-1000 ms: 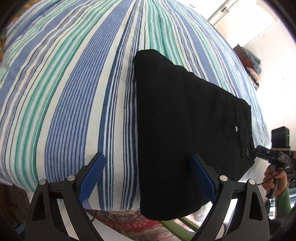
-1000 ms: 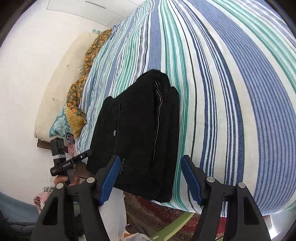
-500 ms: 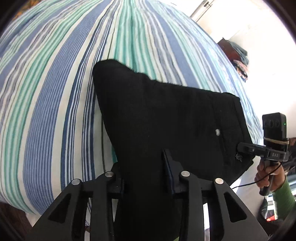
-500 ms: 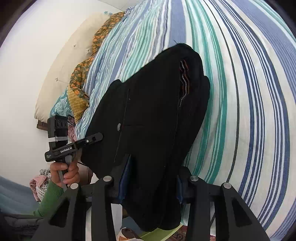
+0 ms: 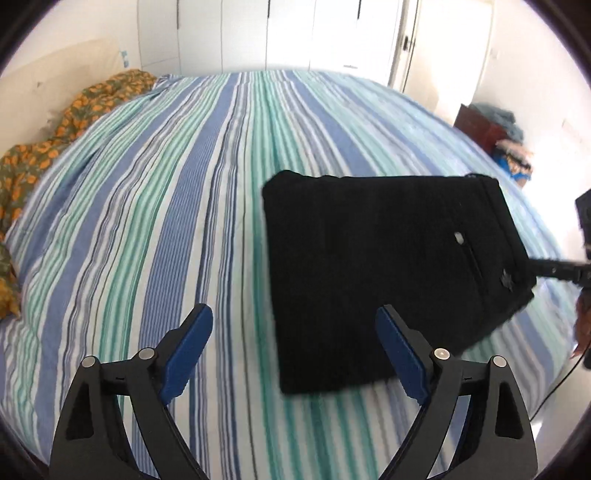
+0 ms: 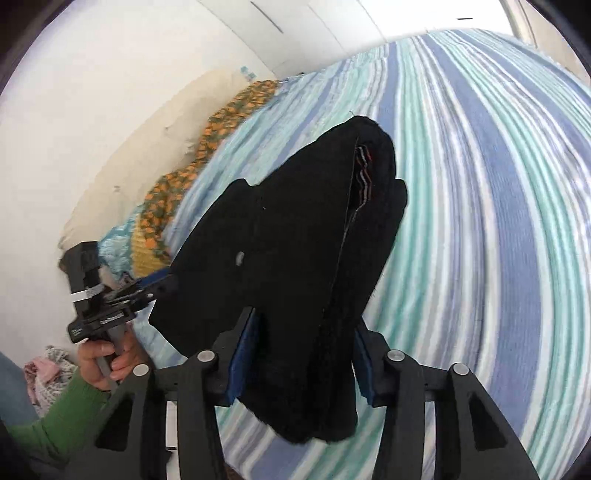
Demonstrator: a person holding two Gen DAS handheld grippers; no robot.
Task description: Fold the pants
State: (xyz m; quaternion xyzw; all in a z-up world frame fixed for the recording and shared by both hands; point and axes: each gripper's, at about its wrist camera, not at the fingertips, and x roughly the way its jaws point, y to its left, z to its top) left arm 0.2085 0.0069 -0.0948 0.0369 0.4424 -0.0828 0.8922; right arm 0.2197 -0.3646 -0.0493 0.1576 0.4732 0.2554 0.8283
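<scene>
The folded black pants (image 5: 376, 266) lie as a thick rectangle on the striped bed (image 5: 166, 206), right of centre in the left wrist view. My left gripper (image 5: 295, 350) is open and empty, its blue pads just short of the pants' near edge. My right gripper (image 6: 299, 354) is shut on the pants (image 6: 295, 236) at their end, with the folded layers bunched between its pads. The right gripper also shows in the left wrist view (image 5: 554, 269) at the pants' right end.
An orange patterned cloth (image 5: 55, 125) lies along the bed's far left side by the wall. White closet doors (image 5: 295, 33) stand behind the bed. A dark stand with piled clothes (image 5: 495, 129) is at the far right.
My left gripper has let go of the pants, opened and pulled back. The pants now rest further in on the bed. My right gripper stays shut on them.
</scene>
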